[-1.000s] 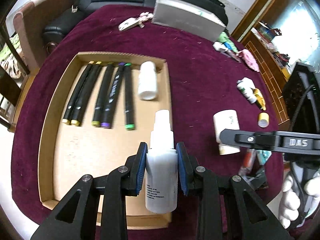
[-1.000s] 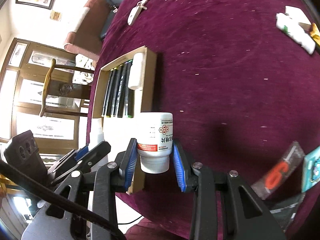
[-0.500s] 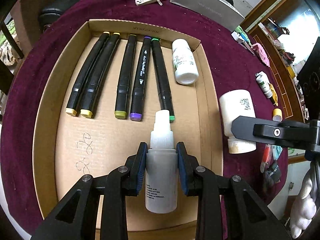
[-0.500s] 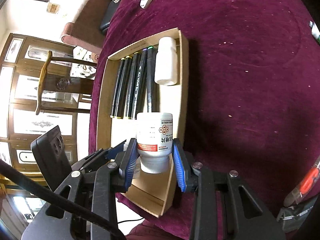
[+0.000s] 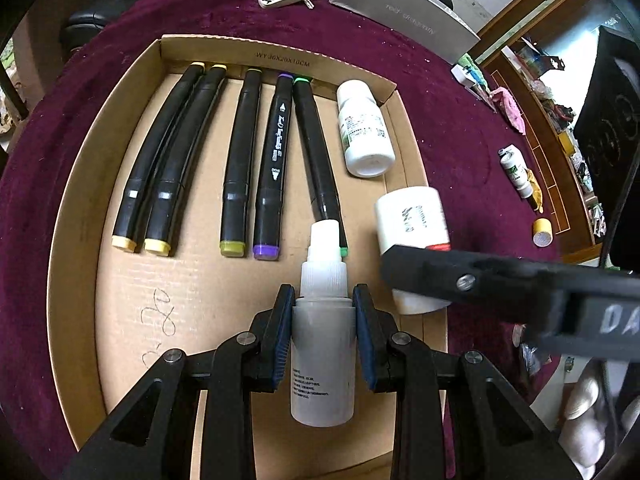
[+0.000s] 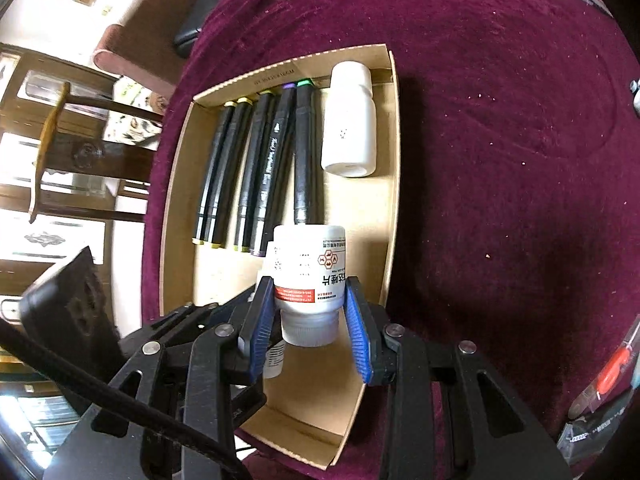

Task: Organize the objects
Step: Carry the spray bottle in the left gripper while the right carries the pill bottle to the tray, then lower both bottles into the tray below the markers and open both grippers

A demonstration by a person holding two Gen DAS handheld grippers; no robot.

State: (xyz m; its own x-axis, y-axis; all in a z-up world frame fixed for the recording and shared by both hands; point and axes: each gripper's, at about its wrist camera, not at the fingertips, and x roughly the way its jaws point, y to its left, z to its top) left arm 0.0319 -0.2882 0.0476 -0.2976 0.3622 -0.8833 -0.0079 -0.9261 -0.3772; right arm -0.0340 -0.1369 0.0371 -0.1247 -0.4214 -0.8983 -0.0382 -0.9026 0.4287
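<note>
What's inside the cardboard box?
The cardboard box holds five markers and a white bottle. Two held bottles cover part of its floor.

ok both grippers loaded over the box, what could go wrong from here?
1. The left gripper and right gripper sit very close; the right one's arm crosses just beside the spray bottle, so they may bump on release.
2. The pill bottle hangs near the cardboard box's right wall; it could catch the wall and land outside.
3. The spray bottle's tip overlaps the green marker; set down there, it may rest crooked or roll.
</note>
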